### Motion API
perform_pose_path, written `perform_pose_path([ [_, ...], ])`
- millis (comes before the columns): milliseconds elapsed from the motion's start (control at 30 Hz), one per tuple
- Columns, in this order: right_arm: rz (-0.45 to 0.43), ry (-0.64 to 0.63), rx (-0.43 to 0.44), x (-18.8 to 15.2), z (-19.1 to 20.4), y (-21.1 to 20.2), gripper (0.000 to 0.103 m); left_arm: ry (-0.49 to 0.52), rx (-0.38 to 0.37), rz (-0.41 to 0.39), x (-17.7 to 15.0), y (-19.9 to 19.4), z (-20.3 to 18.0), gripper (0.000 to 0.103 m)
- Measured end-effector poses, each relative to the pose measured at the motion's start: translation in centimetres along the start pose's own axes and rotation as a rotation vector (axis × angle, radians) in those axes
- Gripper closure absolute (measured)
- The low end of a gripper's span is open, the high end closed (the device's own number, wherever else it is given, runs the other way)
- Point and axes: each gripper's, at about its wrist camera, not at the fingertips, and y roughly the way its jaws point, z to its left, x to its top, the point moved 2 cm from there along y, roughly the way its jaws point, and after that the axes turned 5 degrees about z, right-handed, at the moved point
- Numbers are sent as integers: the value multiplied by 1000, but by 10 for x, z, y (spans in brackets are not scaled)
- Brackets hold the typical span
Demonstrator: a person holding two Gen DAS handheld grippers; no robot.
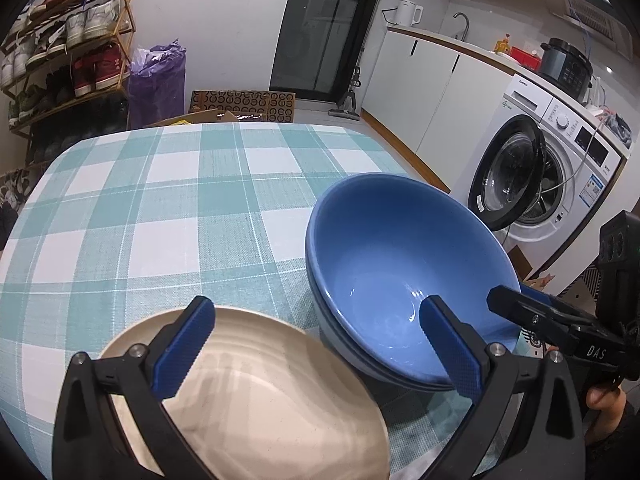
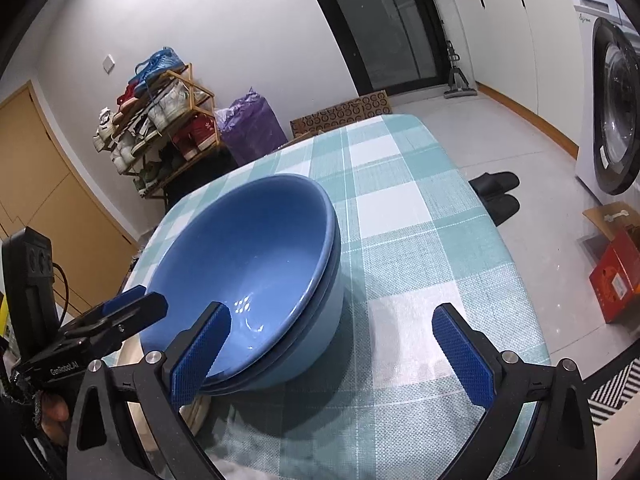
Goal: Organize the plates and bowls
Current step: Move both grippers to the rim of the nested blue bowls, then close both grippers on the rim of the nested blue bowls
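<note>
Stacked blue bowls [image 1: 404, 272] [image 2: 248, 268] stand nested on the teal checked tablecloth [image 1: 160, 208] [image 2: 420, 240]. Left of the stack lies a cream plate [image 1: 256, 396], of which only an edge [image 2: 200, 410] shows in the right wrist view. My left gripper [image 1: 316, 348] is open above the plate, its right finger [image 1: 452, 352] in front of the bowls. My right gripper [image 2: 332, 356] is open too, with its left finger [image 2: 200, 360] at the bowls' near rim. Nothing is held. Each gripper appears at the edge of the other's view.
A washing machine [image 1: 548, 176] with its door open stands right of the table. Black slippers [image 2: 496, 192] and a red box [image 2: 618, 280] lie on the floor. A shoe rack [image 1: 68, 48] and a purple bag [image 1: 158, 80] stand beyond the table's far edge.
</note>
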Motion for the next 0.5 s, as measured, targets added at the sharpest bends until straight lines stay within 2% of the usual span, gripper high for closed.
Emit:
perform_pose_path([
  [133,24,7,20,3,0,6,1,-11,-21,8,1,2,0,2],
  [233,6,-6,0,2,3,5,1,-12,-33,12,0,3,0,7],
  [333,2,-9,27,2,6,5,1,-10,-35,18,0,4,-1,10],
  [400,3,-3,36,2,7,7,1,-12,-42,24,0,5,-1,20],
  [500,-5,10,65,2,7,6,1,-22,-47,28,0,6,1,23],
])
